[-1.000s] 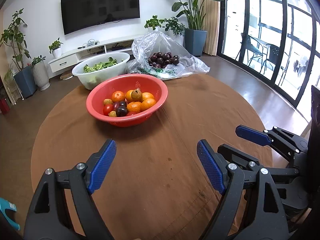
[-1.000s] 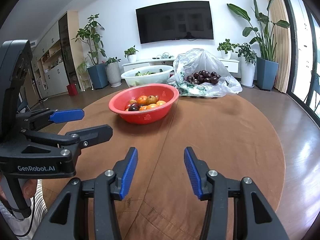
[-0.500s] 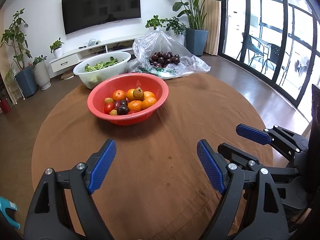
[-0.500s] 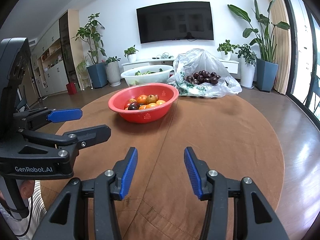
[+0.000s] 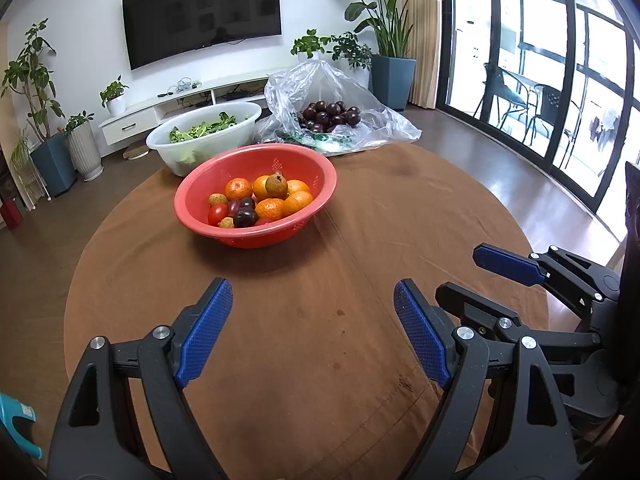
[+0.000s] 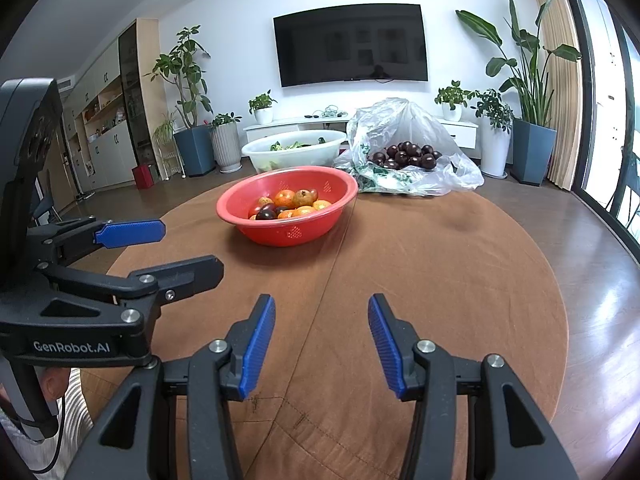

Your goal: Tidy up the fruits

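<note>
Fruits [image 5: 260, 200] fill the red bowl [image 5: 320, 196] well beyond the left tool [image 5: 312, 316] and right tool [image 6: 322, 332], both released.

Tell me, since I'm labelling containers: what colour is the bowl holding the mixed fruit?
Red bowl; the left wrist view shows it best.

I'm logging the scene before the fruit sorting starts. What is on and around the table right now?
Red plastic colander bowl: one, table's far middle, holding oranges, dark plums, a red tomato, small brownish fruits.
White plastic basin: one, behind the red bowl, holding green leaves.
Clear plastic bag: one, far right edge, open.
Dark purple plums: a pile, on the bag.
Round table with brown cloth: one.
Black wall television: one.
Potted plants: several, green, along the wall.
Left gripper: open, empty, above the near edge.
Right gripper: open, empty.
</note>
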Tool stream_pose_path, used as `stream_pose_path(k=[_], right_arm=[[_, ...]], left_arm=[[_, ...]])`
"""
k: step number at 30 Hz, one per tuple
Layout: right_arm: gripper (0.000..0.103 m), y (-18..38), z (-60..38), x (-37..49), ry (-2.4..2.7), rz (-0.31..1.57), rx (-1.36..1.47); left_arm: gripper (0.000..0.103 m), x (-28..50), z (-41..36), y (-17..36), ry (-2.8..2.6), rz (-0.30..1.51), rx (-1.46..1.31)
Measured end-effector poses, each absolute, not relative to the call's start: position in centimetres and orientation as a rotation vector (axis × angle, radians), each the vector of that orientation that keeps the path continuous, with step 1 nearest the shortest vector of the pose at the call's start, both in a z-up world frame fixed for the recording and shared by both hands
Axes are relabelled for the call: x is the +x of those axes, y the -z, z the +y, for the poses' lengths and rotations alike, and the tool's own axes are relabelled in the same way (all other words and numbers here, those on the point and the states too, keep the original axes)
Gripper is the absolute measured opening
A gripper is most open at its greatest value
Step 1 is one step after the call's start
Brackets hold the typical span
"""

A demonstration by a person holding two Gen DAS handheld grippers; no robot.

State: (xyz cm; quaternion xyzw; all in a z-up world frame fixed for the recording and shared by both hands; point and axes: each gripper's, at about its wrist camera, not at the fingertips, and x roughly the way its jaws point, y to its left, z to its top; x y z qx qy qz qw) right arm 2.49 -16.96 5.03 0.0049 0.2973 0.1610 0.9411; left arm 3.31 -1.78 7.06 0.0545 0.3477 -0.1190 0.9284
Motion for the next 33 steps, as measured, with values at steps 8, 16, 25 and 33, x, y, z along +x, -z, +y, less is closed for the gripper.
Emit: stream_pose_path(k=[8,16,25,33], right_arm=[[0.052,-5.0,-16.96,2.51,-0.328,0.606,0.008],[0.052,-4.96,-17.0,2.53,-0.328,0.607,0.009],[0.052,-5.01,-16.98,2.48,-0.327,0.605,0.005],[0.052,-5.13,-16.84,2.43,-0.327,0.605,0.003]], left_arm=[[0.082,3.33,-1.69,-7.03,0.244,0.712,0.112],[0.082,3.33,-1.74,-7.02,0.243,0.711,0.112],[0.083,3.32,-1.62,-7.0,0.24,0.712,0.113],[0.09,3.45,-1.09,-7.18,0.233,0.692,0.097]])
